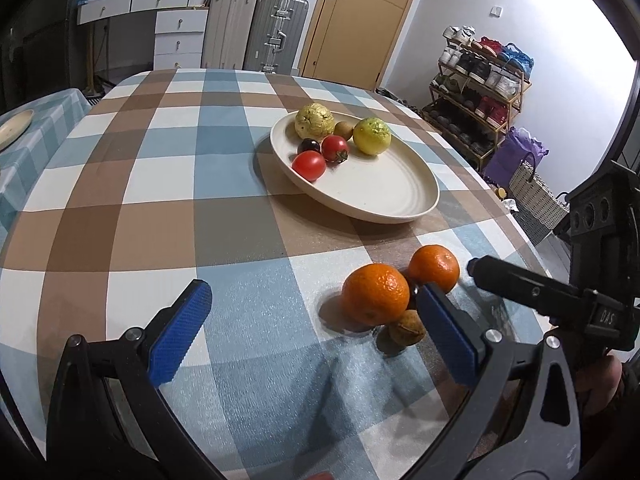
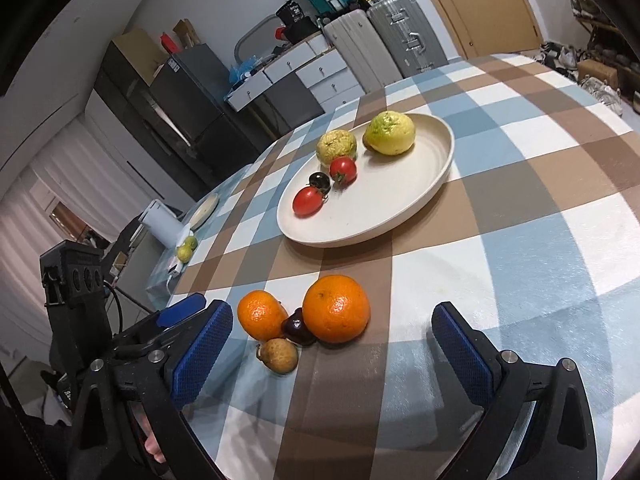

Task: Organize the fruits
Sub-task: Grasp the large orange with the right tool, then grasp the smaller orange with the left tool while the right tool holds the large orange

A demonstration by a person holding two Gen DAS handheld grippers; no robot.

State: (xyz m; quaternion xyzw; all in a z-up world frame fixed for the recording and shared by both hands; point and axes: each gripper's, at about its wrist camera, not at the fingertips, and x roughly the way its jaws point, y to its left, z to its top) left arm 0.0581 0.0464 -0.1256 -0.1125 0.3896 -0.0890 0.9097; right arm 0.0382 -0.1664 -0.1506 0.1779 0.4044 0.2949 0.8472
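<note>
A cream plate [image 1: 384, 196] [image 2: 392, 208] on the checked tablecloth holds two yellow-green guavas [image 1: 315, 121] [image 2: 390, 133], two red tomatoes [image 1: 309, 165] [image 2: 308, 201], a dark cherry tomato [image 1: 309, 145] and a kiwi [image 1: 343, 130]. On the cloth nearer me lie two oranges [image 1: 375, 294] [image 2: 336, 308], a dark plum [image 2: 298, 327] and a small brown fruit [image 1: 407, 328] [image 2: 279, 355]. My left gripper [image 1: 312, 304] is open and empty, the oranges by its right finger. My right gripper [image 2: 332, 336] is open and empty, the fruit cluster just ahead between its fingers.
The right gripper's body [image 1: 560, 292] shows in the left wrist view, the left gripper's body [image 2: 132, 340] in the right wrist view. A second table with a plate [image 1: 14, 128] stands left. Suitcases [image 1: 276, 32], drawers and a shoe rack [image 1: 480, 92] lie beyond the table.
</note>
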